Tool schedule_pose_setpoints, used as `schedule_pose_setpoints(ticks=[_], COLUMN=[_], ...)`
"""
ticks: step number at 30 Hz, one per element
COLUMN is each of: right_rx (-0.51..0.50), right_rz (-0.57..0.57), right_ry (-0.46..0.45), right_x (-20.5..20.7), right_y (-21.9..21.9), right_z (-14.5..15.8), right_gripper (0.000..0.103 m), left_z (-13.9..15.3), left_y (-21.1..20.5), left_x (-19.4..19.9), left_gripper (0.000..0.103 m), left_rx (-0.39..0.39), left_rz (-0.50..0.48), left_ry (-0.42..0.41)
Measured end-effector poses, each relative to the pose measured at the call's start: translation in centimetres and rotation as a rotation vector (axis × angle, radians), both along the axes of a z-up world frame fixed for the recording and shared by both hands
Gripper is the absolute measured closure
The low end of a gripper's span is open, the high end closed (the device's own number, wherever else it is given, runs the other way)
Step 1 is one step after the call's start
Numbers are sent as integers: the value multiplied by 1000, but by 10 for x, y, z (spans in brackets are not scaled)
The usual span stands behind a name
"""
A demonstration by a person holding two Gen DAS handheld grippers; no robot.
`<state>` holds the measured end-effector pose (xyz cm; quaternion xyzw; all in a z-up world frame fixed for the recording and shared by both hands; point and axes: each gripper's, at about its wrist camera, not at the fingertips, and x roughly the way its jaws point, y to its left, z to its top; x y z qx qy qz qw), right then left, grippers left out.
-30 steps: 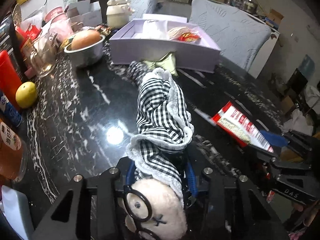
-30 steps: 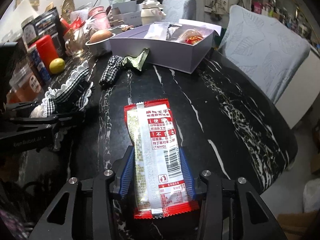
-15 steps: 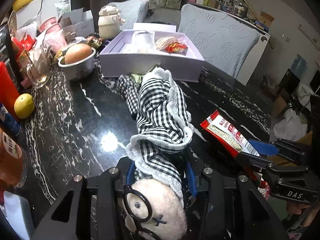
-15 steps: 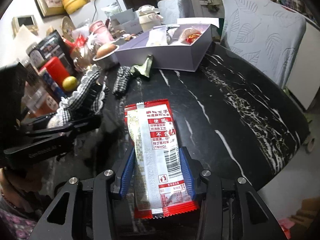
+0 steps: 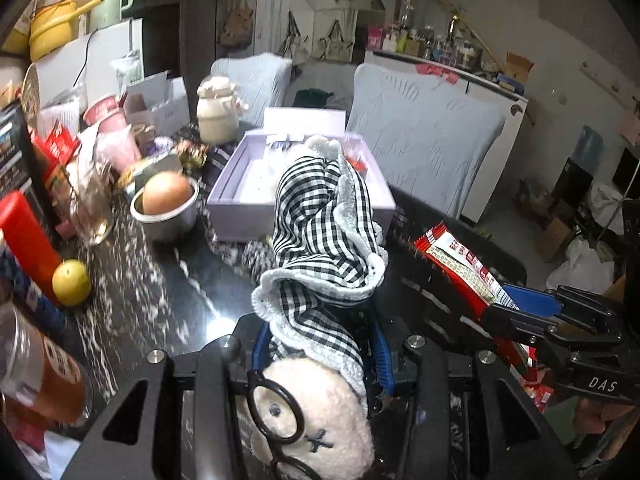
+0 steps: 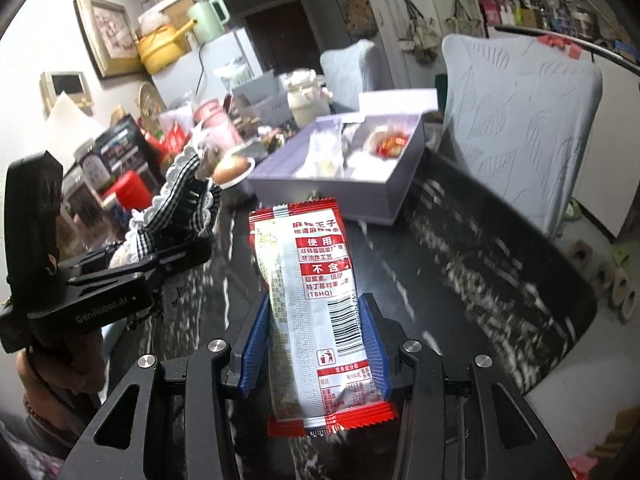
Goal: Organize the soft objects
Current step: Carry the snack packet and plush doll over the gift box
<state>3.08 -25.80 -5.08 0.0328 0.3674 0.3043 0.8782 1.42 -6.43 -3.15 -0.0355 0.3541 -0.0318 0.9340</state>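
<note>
My left gripper (image 5: 320,344) is shut on a plush doll (image 5: 320,240) in a black-and-white checked dress with lace trim; its pale head with black glasses lies between the gripper's arms, and the dress sticks out ahead, lifted off the table. My right gripper (image 6: 312,340) is shut on a red and silver snack packet (image 6: 312,276), also held in the air. Beyond both stands an open lilac box (image 5: 236,204) (image 6: 332,192) with wrapped items inside. In the right wrist view, the left gripper (image 6: 192,248) with the doll (image 6: 176,200) shows at the left.
The black marble table (image 5: 132,300) carries a steel bowl with an egg-like ball (image 5: 166,196), a lemon (image 5: 71,283), a red bottle (image 5: 28,240), a glass jug and a cream jar (image 5: 216,114) along its left side. Two chairs with pale blue covers (image 6: 516,128) stand behind the box.
Both grippers have risen off the table with the doll and the packet still held, and both views have tilted up toward the room. A checked cloth piece stayed by the box.
</note>
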Motion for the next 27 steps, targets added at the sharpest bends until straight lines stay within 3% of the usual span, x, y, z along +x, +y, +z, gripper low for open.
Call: schedule_pose_setpoints(ticks=[11, 27], right_rx=[19, 23], right_rz=[-44, -79], right_ry=[-126, -239], right_x=[26, 87], right_y=[-3, 12], right_z=[46, 83], right_gripper=[59, 59], left_z=[36, 64], left_y=[-6, 8], left_x=[36, 103], left_gripper=[61, 61], left_rx=[-14, -25], left_rz=[-50, -42], left_ry=[-101, -188])
